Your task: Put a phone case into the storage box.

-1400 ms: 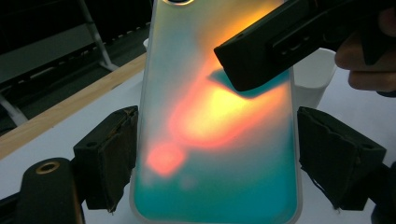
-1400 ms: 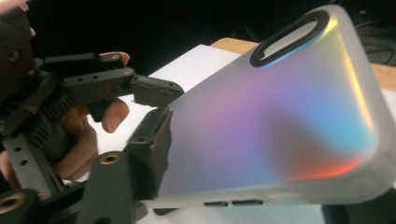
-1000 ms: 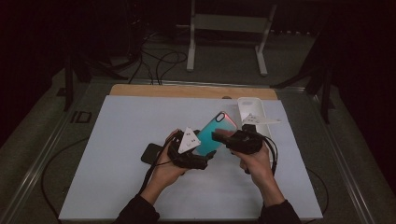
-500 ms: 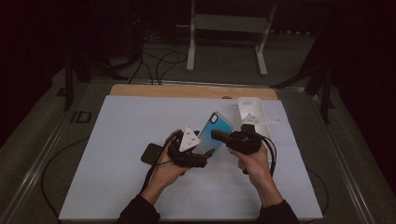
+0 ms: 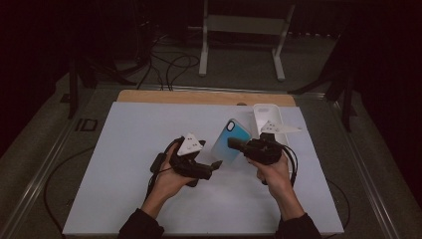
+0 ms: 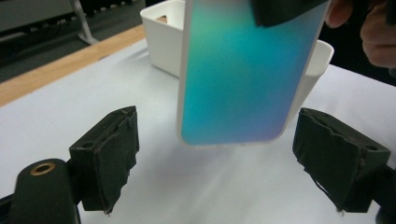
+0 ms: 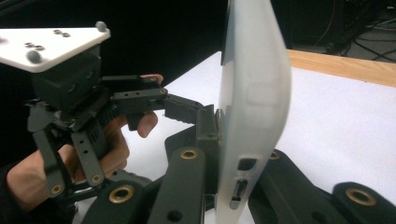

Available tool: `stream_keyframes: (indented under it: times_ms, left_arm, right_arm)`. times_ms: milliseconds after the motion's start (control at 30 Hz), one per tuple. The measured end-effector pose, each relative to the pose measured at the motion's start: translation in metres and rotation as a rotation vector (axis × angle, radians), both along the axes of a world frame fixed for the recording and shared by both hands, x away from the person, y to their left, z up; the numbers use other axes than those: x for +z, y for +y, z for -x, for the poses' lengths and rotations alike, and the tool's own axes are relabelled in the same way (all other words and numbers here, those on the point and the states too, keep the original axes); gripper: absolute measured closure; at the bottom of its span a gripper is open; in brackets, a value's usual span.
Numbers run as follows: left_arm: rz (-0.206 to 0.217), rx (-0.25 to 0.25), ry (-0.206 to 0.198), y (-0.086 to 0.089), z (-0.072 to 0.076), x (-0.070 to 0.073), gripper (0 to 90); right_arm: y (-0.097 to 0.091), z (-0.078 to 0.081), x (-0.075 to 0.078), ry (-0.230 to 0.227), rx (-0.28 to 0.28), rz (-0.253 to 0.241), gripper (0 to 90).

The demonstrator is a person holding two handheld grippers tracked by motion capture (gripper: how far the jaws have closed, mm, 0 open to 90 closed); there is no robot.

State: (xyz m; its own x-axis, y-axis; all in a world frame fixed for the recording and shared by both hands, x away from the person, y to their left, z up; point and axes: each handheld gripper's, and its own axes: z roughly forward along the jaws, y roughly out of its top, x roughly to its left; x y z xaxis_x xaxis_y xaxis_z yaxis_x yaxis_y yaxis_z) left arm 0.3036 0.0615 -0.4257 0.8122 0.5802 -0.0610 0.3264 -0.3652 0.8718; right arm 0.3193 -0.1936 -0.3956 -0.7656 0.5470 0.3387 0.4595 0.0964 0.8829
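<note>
A phone case [image 5: 226, 144] with a blue-green back hangs steeply above the white mat. My right gripper [image 5: 235, 145] is shut on its upper edge; in the right gripper view the case [image 7: 252, 93] stands edge-on, pinched between the jaws of that gripper [image 7: 224, 186]. My left gripper [image 5: 215, 166] lies just left of the case, held low over the mat. Its jaws have just been opening. In the left gripper view the case's [image 6: 233, 79] lower end hangs a little ahead of the open gripper [image 6: 224, 163], with a gap at each pad [image 6: 109, 154].
A white bin [image 5: 268, 117] stands behind the right hand at the mat's far right. A dark flat object [image 5: 158, 162] lies on the mat [image 5: 124, 149] under the left wrist. A wooden strip [image 5: 199, 97] runs along the far edge.
The case has drawn a little to the right, off the left gripper, and now stands steeper. Both hands have stayed nearly where they were.
</note>
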Motion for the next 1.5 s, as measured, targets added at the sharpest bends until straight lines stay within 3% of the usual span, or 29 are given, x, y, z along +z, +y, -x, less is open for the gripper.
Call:
stream_keyframes:
  times_ms: [400,767,933,1000,1167,1233,1500]
  left_arm:
    - [0.043,-0.050,0.050,0.016,0.005,0.001,1.4]
    - [0.043,-0.141,0.078,0.012,0.008,-0.001,4.7]
    - [0.043,-0.177,0.075,0.011,0.010,-0.001,17.1]
    - [0.047,-0.187,0.074,0.011,0.011,-0.001,26.2]
    - [0.062,-0.223,0.073,0.011,0.013,0.000,41.9]
    - [0.064,-0.241,0.078,0.011,0.013,0.000,43.2]
    - [0.036,-0.312,0.070,0.009,0.017,-0.003,60.7]
  right_arm:
    - [0.001,0.008,0.004,-0.055,0.091,-0.016,86.4]
    - [0.012,0.012,0.005,-0.082,0.221,-0.037,86.4]
    - [0.017,0.014,0.007,-0.091,0.291,-0.043,86.5]
    - [0.018,0.015,0.007,-0.098,0.310,-0.034,86.4]
    - [0.019,0.014,0.006,-0.099,0.339,-0.033,86.5]
    - [0.019,0.014,0.006,-0.099,0.346,-0.028,86.5]
    - [0.014,0.013,0.007,-0.114,0.372,-0.025,83.3]
